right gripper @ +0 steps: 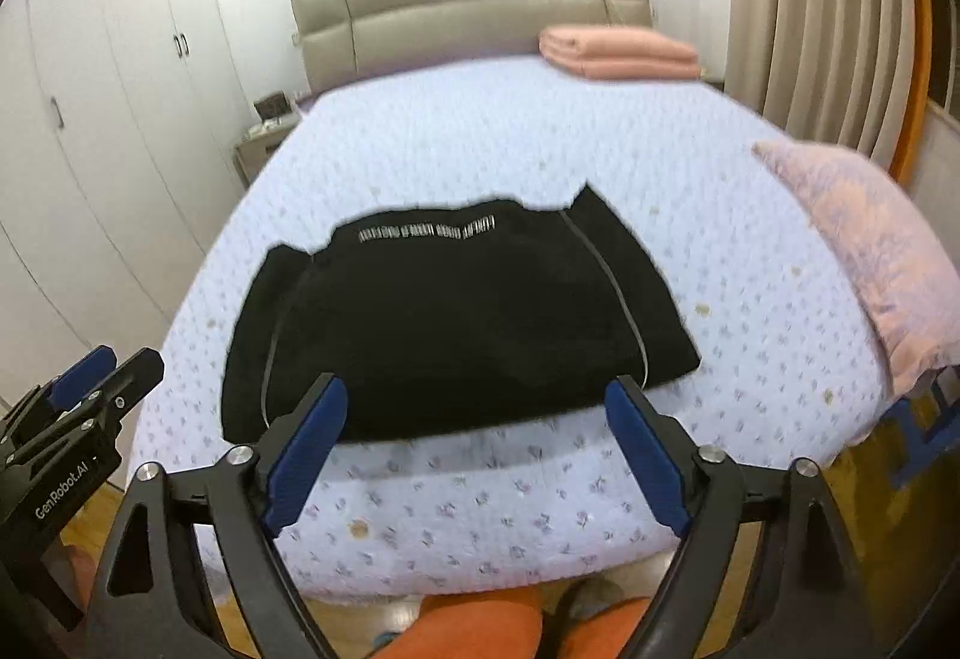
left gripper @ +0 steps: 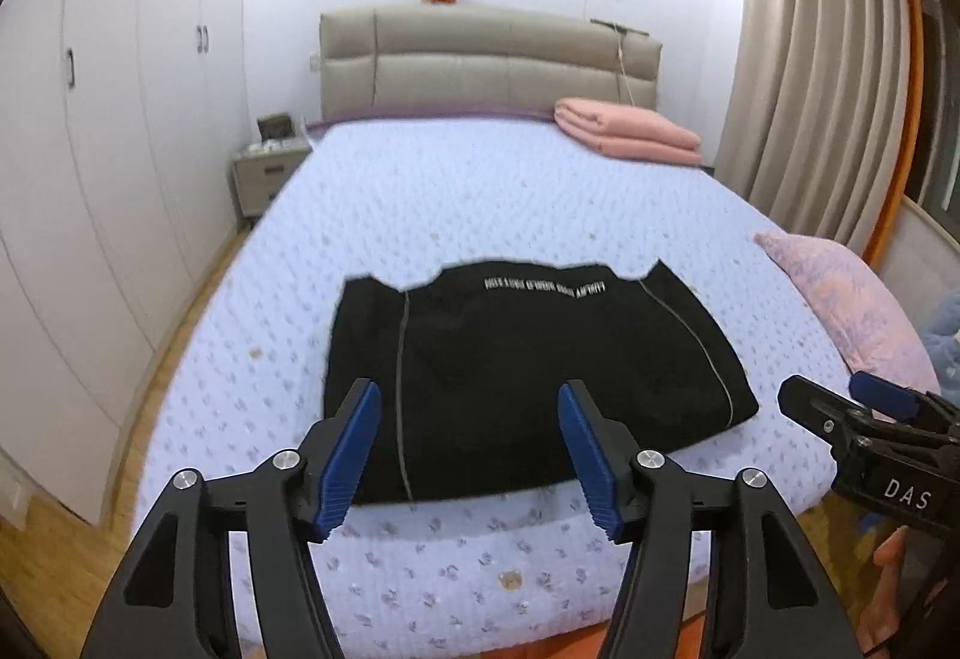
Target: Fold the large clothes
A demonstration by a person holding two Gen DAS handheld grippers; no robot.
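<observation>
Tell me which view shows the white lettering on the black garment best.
The left wrist view: the lettering is sharper there, a white line across the black garment. In the right wrist view the lettering is smeared by blur. Neither view makes it readable.

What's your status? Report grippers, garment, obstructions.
Left gripper and right gripper open, empty. Black garment folded flat on bed. Nothing on it.
</observation>
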